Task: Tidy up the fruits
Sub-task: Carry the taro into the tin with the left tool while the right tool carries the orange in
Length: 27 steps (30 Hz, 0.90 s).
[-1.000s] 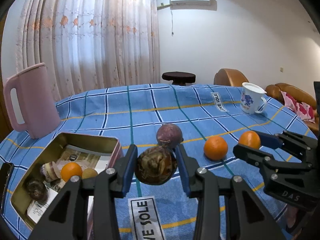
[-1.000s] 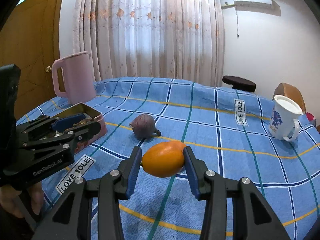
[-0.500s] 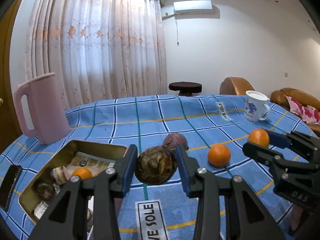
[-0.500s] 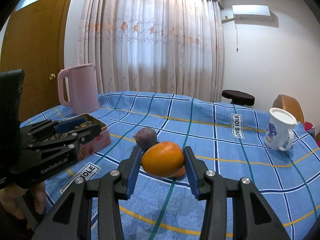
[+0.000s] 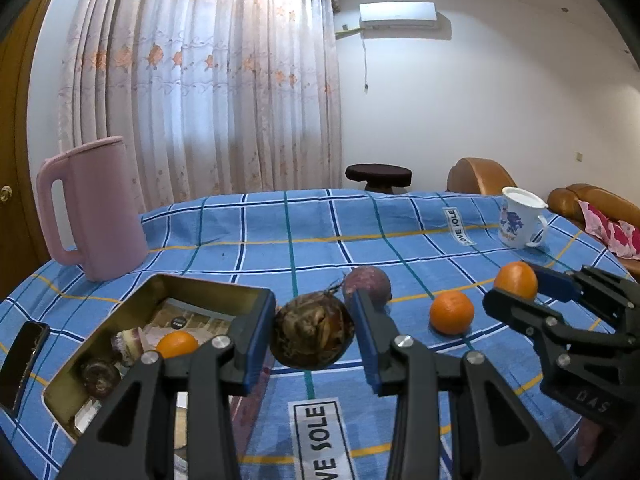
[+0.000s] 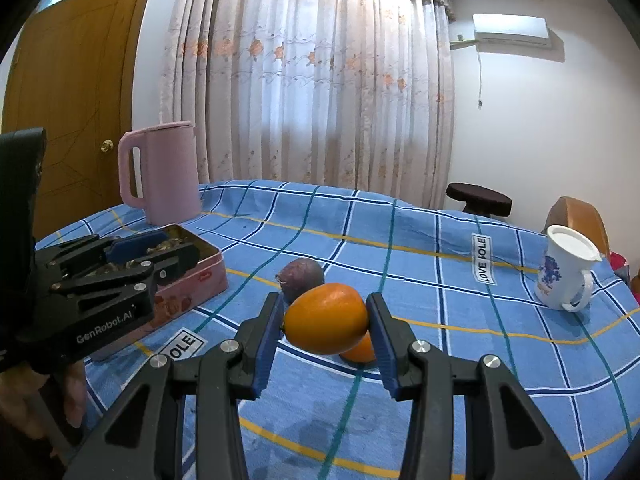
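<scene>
My left gripper point(image 5: 312, 334) is shut on a brown, rough round fruit point(image 5: 310, 338) and holds it above the cloth, just right of an open metal tin point(image 5: 212, 286). The tin holds a small orange point(image 5: 177, 344) and other items. My right gripper point(image 6: 326, 328) is shut on a smooth orange fruit point(image 6: 326, 324) above the table; it shows in the left wrist view point(image 5: 516, 280) too. A purple fruit point(image 5: 370, 286) and a loose orange point(image 5: 452, 312) lie on the cloth. The loose orange is partly hidden behind the held fruit in the right wrist view point(image 6: 360, 350).
A pink jug point(image 5: 94, 208) stands at the back left behind the tin. A white mug point(image 5: 520, 218) stands at the back right. A dark phone point(image 5: 22, 362) lies at the left table edge. The table has a blue checked cloth point(image 5: 320, 232).
Both grippers have risen with their fruits still held; the table and tin appear lower and farther in both views. The left gripper has drifted closer to the tin's right edge.
</scene>
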### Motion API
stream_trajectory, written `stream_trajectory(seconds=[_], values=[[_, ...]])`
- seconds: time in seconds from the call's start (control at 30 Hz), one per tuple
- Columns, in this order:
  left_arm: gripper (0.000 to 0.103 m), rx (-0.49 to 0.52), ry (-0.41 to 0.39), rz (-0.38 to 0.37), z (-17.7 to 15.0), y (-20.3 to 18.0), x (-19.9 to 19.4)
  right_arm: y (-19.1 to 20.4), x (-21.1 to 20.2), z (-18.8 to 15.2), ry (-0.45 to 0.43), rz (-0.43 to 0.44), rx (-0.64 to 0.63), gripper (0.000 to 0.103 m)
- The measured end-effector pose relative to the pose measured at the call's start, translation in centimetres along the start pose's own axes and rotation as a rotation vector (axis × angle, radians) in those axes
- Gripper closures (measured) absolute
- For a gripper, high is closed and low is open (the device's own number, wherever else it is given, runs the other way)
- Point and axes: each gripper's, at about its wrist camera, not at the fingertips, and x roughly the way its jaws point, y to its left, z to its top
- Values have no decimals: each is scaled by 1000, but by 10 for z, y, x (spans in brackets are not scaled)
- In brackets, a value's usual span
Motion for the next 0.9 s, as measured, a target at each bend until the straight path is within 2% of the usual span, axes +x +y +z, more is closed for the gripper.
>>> stream_trajectory(seconds=[0.4,0.7,0.9], values=[[62,-36,13,9,2,24,-10,17,14,17,9,45,15,58],[62,-68,42,110,9,70,-21,64,33,55,-14,154,-43,58],[62,-94,90,180,1,103,-16,97,56,66,18,237,-54,58]])
